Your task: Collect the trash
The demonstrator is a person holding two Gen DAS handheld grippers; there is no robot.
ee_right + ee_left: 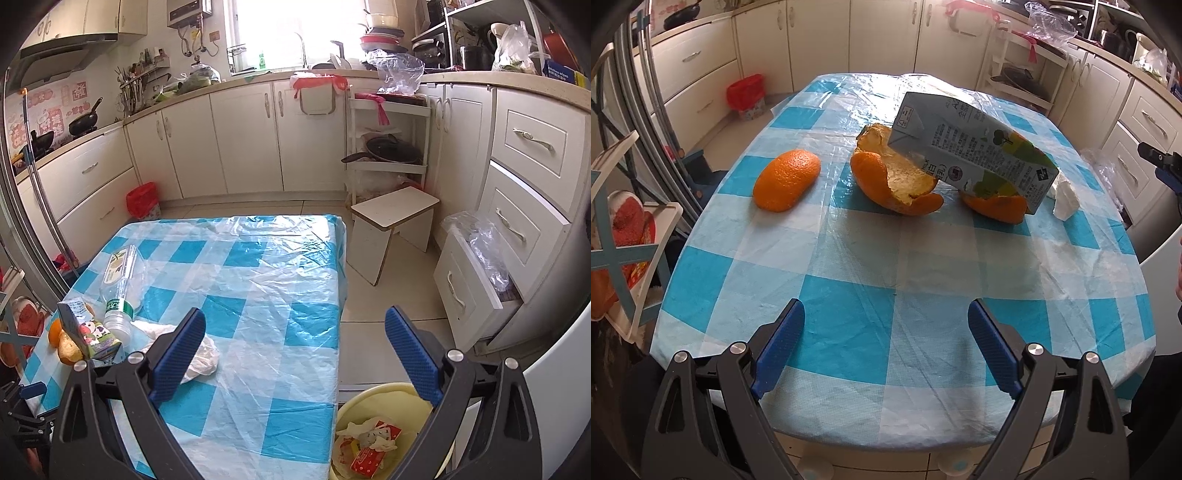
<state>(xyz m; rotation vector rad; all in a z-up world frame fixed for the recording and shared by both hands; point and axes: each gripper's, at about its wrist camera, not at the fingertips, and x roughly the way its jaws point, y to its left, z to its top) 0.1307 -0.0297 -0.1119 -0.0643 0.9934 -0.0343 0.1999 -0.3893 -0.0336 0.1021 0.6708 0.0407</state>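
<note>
On the blue-and-white checked table (849,332) lie three pieces of orange peel: one at the left (786,180), a large curled one (892,177) in the middle, a smaller one (997,206) under a tilted milk carton (975,147). A crumpled white tissue (1065,201) lies right of the carton. My left gripper (886,343) is open above the table's near edge, well short of the peels. My right gripper (295,350) is open over the table's right side. The right wrist view also shows the carton (88,332), an empty plastic bottle (120,284) and the tissue (201,356).
A yellow bin (388,432) with paper trash in it stands on the floor by the table's right edge. A white stool (391,225), an open drawer (476,280) holding a plastic bag and a small red-lined bin (142,201) stand around the table.
</note>
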